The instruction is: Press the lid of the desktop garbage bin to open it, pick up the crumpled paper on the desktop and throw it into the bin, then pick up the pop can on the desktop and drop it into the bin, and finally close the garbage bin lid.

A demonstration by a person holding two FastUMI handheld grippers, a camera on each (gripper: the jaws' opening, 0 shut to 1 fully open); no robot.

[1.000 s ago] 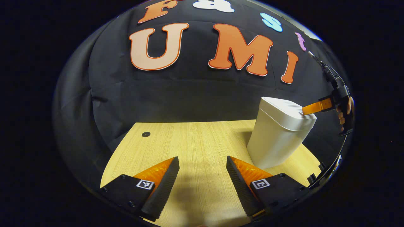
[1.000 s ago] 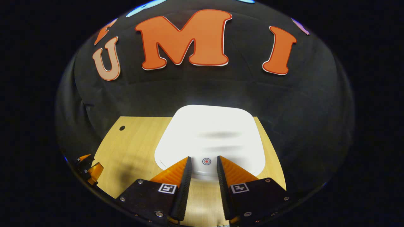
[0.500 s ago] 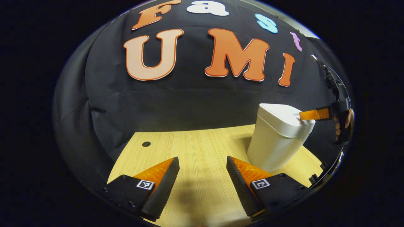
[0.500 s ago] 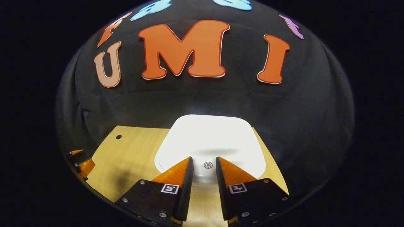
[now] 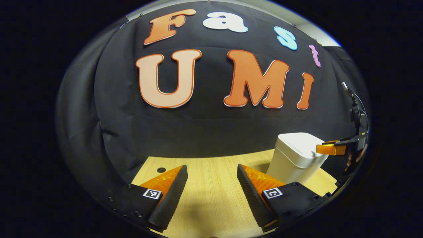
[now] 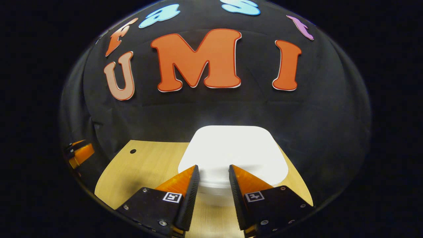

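The right gripper [image 6: 213,172] has pulled back from the garbage bin's lid [image 6: 233,148]; lid flat, bin [image 5: 295,158] at 4 o'clock. Either pre-press or closed again. Both grippers' fingers apart, left gripper [image 5: 211,172] empty.

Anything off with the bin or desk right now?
Nothing stands out. The bin stands upright on the desk with its lid flat and closed, no spill or damage visible. The right gripper sits at the lid's near edge.
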